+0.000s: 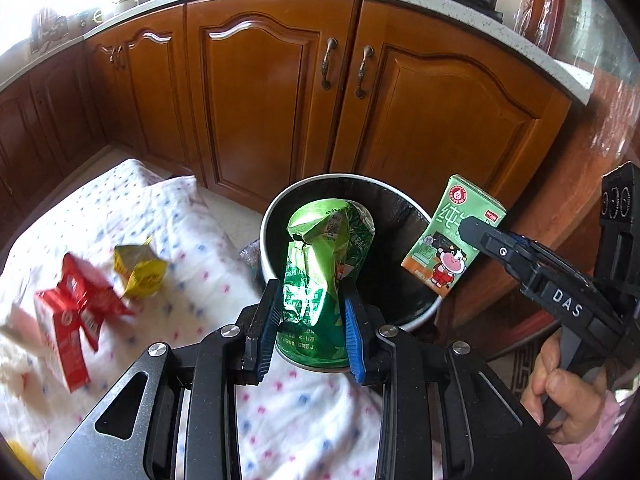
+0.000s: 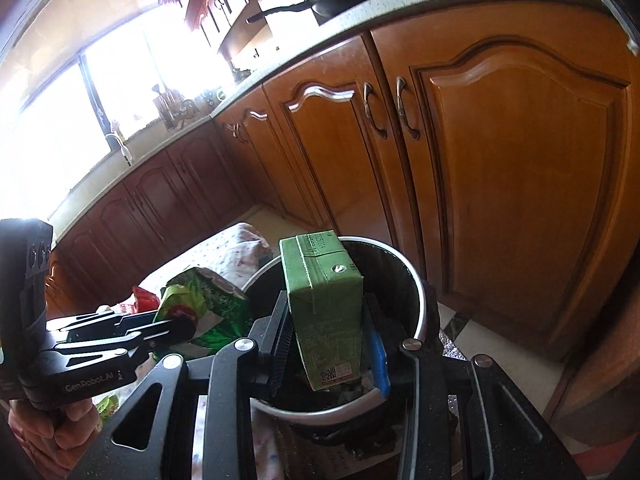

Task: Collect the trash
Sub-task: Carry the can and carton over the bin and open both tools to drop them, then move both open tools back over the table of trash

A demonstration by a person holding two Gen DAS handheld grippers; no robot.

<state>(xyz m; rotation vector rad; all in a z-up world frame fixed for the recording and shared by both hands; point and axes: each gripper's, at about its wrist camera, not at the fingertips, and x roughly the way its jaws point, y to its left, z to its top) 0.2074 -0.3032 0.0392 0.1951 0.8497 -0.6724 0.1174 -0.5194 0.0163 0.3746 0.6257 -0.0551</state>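
My left gripper (image 1: 314,320) is shut on a crumpled green snack bag (image 1: 320,264), held upright at the near rim of the round bin (image 1: 384,184) with its black liner. My right gripper (image 2: 330,344) is shut on a green milk carton (image 2: 324,300), held upright over the bin (image 2: 416,304). In the left wrist view the same carton (image 1: 452,240) shows a cartoon cow and hangs at the bin's right rim in the right gripper (image 1: 472,232). The right wrist view shows the green bag (image 2: 200,308) left of the bin in the left gripper (image 2: 188,328).
A white dotted cloth (image 1: 192,220) covers the surface left of the bin. On it lie a red carton (image 1: 68,316) and a yellow carton (image 1: 140,268). Brown kitchen cabinets (image 1: 280,92) stand close behind the bin. A person's hand (image 1: 560,392) grips the right tool's handle.
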